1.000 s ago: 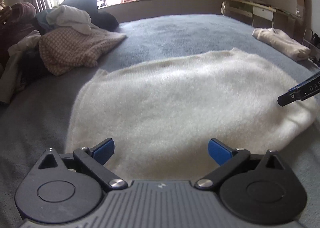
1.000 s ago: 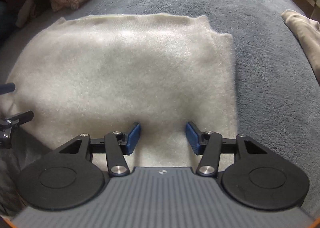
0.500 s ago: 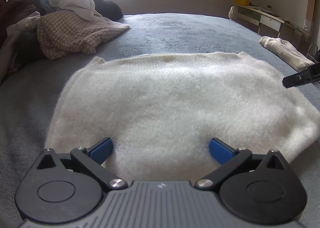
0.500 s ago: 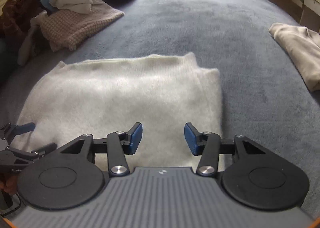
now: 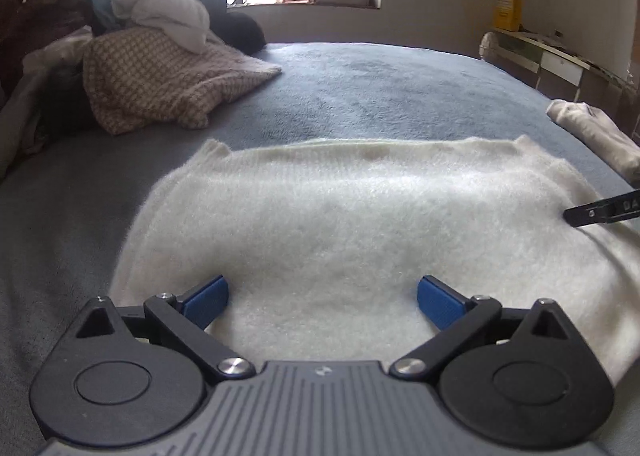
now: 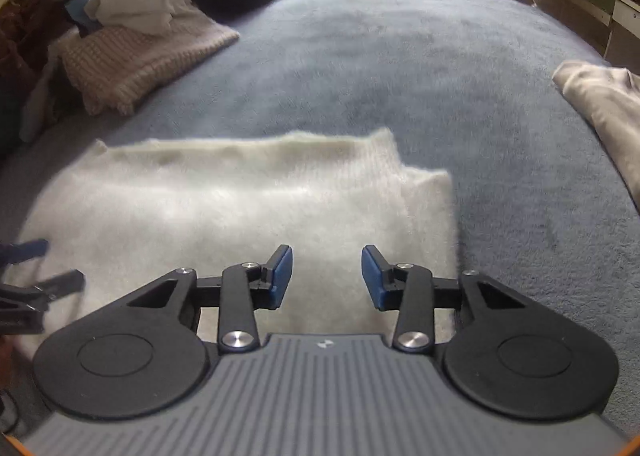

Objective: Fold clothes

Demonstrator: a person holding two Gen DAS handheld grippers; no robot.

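Observation:
A fluffy white sweater (image 5: 340,224) lies folded into a flat rectangle on the grey-blue bed (image 5: 380,88). My left gripper (image 5: 322,298) hangs wide open over its near edge, blue pads apart with only fabric below. In the right wrist view the same sweater (image 6: 224,200) fills the lower left. My right gripper (image 6: 326,276) sits above the sweater's near right part, its jaws closing, still apart with nothing pinched between them. The right gripper's black finger (image 5: 600,211) pokes in at the right of the left wrist view. The left gripper's fingers (image 6: 60,282) show at the far left of the right wrist view.
A heap of unfolded clothes (image 5: 152,68) with a checked knit and a white garment lies at the back left. A folded beige garment (image 5: 596,132) rests at the bed's right edge. A window sill and a low shelf (image 5: 552,56) stand behind the bed.
Both grippers have drawn back toward the sweater's near edge, so more bed shows beyond it. The right gripper's pads have come closer together. The left stays wide open.

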